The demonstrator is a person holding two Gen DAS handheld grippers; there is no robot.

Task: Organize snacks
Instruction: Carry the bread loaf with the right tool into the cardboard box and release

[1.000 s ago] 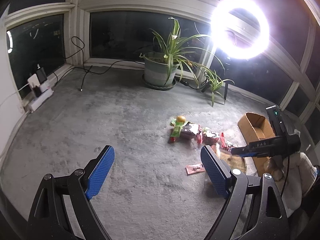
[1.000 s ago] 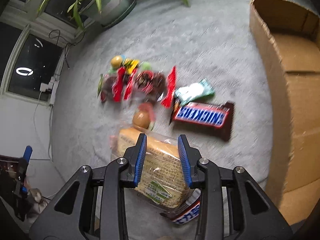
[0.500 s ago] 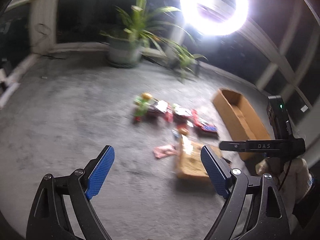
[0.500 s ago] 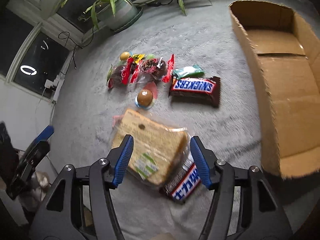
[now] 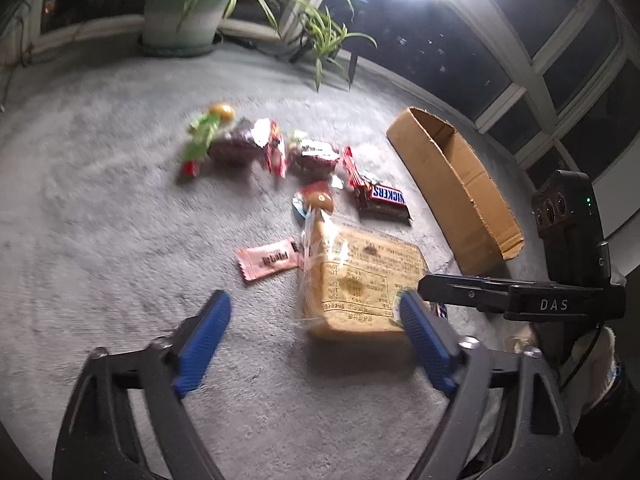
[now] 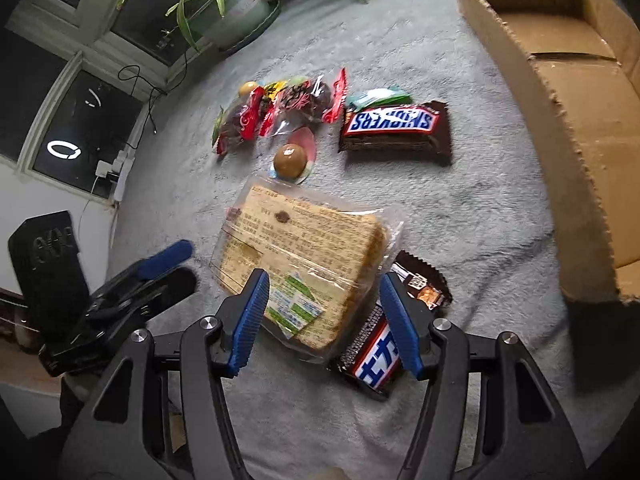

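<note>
The wrapped bread loaf (image 6: 300,256) lies on the grey carpet (image 5: 100,208), just left of the cardboard box (image 6: 580,128). It looks released, not boxed yet; the next move calls for a fresh grip and a lift rightward. The right gripper (image 6: 324,320) stands half open, its jaws just widened, straddling the loaf without pressing. The left gripper (image 5: 316,340) hovers wide, just narrowing, empty.

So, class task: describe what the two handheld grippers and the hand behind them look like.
Both the left gripper and the right gripper have black angular frames with silver rivets and ribbed blue fingers. The right one's body reads "DAS", with a green light and a black cable. A white glove covers the hand.
</note>
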